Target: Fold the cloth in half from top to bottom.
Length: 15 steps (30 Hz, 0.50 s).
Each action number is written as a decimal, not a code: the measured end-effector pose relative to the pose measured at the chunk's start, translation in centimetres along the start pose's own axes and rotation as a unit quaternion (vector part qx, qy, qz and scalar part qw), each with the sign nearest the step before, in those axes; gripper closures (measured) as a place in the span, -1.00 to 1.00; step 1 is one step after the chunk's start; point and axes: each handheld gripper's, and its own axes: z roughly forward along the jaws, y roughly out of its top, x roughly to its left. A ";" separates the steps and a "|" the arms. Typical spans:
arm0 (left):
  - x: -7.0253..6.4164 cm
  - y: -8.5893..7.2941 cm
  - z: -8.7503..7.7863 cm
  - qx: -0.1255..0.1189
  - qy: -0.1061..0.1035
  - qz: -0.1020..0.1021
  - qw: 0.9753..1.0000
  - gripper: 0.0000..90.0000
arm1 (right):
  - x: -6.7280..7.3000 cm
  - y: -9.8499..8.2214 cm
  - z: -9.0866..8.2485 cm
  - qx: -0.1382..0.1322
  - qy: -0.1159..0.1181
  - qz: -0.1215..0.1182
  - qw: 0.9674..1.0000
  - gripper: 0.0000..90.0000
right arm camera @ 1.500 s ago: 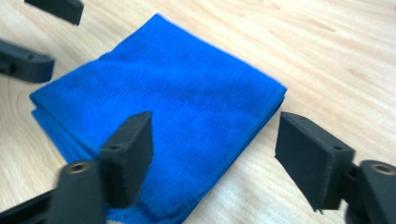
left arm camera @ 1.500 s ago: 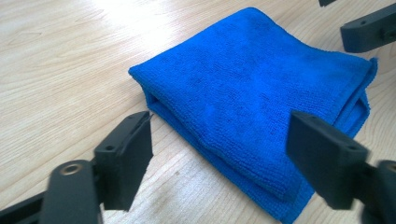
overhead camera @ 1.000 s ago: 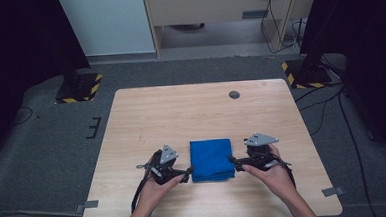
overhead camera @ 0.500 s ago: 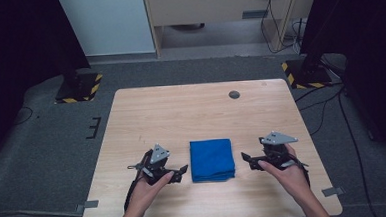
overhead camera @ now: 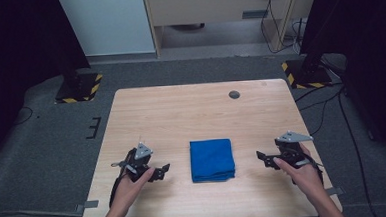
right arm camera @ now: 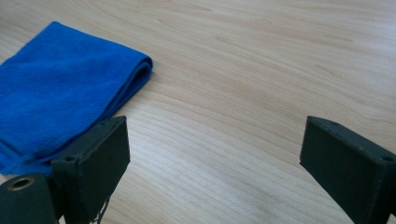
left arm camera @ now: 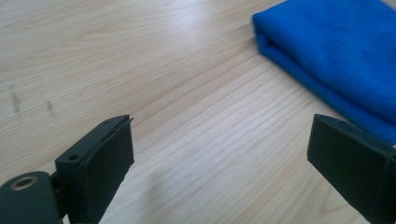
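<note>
A folded blue cloth [overhead camera: 212, 159] lies flat near the front middle of the wooden table [overhead camera: 191, 113]. My left gripper [overhead camera: 163, 171] rests to the cloth's left, a short gap away, jaws open and empty. In the left gripper view [left arm camera: 219, 154] the cloth [left arm camera: 336, 56] lies at the upper right, beyond the jaws. My right gripper [overhead camera: 261, 158] sits to the cloth's right, farther off, also open and empty. Its own view [right arm camera: 215, 154] has the cloth [right arm camera: 60, 88] at the upper left, its folded edge facing the jaws.
A small dark round grommet [overhead camera: 234, 94] is set in the table near its far right. Dark stands with yellow-black striped bases [overhead camera: 80, 89] [overhead camera: 304, 72] flank the table on the grey floor. Cables [overhead camera: 326, 106] run along the right side.
Both grippers have drawn outward from the cloth's two sides, the right one farther than the left. The cloth stays folded in place.
</note>
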 end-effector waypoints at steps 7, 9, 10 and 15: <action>3.4 0.0 0.5 0.012 0.024 -0.027 0.999 -0.86 | -1.9 0.2 2.2 0.014 -0.007 0.017 1.000 -0.80; 4.3 0.2 0.7 0.013 0.032 -0.034 0.999 -0.86 | -2.4 0.4 3.0 0.019 -0.008 0.021 1.000 -0.80; 4.6 0.3 0.8 0.014 0.037 -0.038 0.999 -0.86 | -2.5 0.6 3.4 0.022 -0.010 0.026 0.999 -0.80; 6.0 0.9 1.6 0.006 0.039 -0.052 0.998 -0.84 | -3.4 1.8 5.4 0.041 -0.038 0.030 0.998 -0.77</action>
